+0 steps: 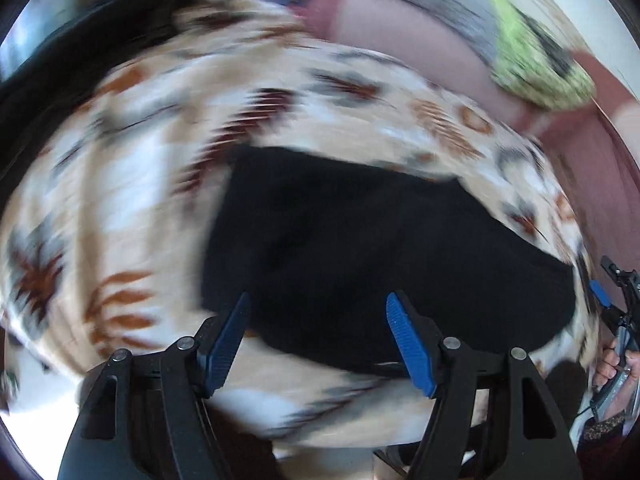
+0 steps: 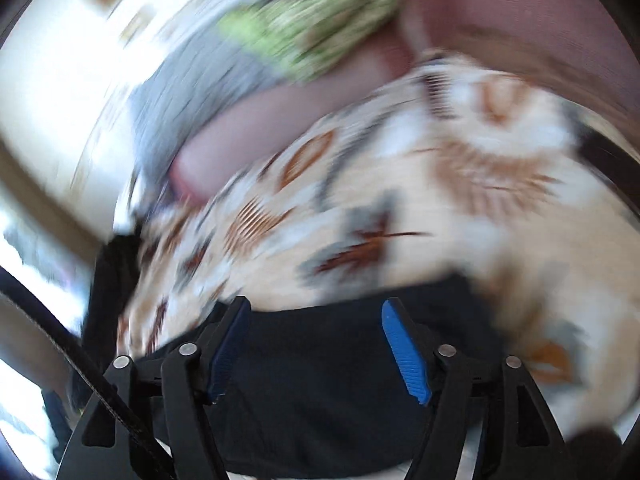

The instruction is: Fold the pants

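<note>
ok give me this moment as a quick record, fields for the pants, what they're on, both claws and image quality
pants: dark folded fabric pants lying in a compact block
surface: cream blanket with brown and grey leaf print
left claw: open, empty, above the pants' near edge
right claw: open, empty, over the pants
nearby: green patterned cushion, grey cloth
image quality: heavy motion blur in both views

The right tool (image 2: 316,350) hangs spread wide over dark pants (image 2: 340,392) on a patterned blanket (image 2: 400,200).

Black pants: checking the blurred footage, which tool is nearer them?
Hard to call. Left tool and right tool both hang open directly over the black pants.
</note>
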The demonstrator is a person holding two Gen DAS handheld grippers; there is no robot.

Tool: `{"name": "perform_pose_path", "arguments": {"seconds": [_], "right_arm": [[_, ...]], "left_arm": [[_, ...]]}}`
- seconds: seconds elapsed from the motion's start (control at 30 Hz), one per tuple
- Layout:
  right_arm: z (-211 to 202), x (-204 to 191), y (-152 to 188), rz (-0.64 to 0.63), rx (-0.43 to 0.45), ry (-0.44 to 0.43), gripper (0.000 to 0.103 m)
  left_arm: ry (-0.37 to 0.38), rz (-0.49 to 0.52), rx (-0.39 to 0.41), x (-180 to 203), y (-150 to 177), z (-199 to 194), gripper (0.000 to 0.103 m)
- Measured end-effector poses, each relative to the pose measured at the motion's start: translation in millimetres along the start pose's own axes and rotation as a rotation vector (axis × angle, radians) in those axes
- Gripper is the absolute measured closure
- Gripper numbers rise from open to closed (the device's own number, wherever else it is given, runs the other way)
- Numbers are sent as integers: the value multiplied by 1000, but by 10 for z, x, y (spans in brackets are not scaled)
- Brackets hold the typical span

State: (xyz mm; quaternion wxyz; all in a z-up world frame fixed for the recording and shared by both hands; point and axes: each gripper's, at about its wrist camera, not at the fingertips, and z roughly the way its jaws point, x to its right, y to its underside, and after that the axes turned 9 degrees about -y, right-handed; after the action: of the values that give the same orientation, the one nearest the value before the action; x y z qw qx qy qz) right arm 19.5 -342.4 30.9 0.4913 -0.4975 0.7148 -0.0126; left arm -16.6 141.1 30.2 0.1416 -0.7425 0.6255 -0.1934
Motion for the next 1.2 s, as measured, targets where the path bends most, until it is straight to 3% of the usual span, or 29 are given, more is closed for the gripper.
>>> {"name": "perform_pose_path", "arguments": {"seconds": [0.07, 0.23, 0.43, 0.63, 0.77, 1.03, 1.13, 1.2], "right_arm": [[-293, 290, 47, 84, 46, 37, 27], [-522, 638, 305, 230, 35, 14, 27], [-412, 805, 625, 266, 2, 21, 29], [-257, 801, 715, 257, -38, -13, 28], [-130, 725, 788, 191, -56, 17, 26], [-6, 778, 685, 154, 1, -30, 23], [55, 771, 628, 135, 16, -20, 27], [86, 747, 617, 110, 19, 5, 36]], "left_arm": [[39, 74, -1, 347, -77, -1, 33], [121, 297, 5, 1460, -291, -14, 33], [208, 490, -82, 2670, -406, 303, 33], [229, 637, -164, 3624, -377, 752, 33], [218, 747, -203, 4121, -344, 1005, 33], [245, 839, -262, 4571, -287, 1406, 29], [227, 874, -250, 4640, -202, 1449, 23], [187, 947, -207, 4679, -98, 1415, 24]]}}
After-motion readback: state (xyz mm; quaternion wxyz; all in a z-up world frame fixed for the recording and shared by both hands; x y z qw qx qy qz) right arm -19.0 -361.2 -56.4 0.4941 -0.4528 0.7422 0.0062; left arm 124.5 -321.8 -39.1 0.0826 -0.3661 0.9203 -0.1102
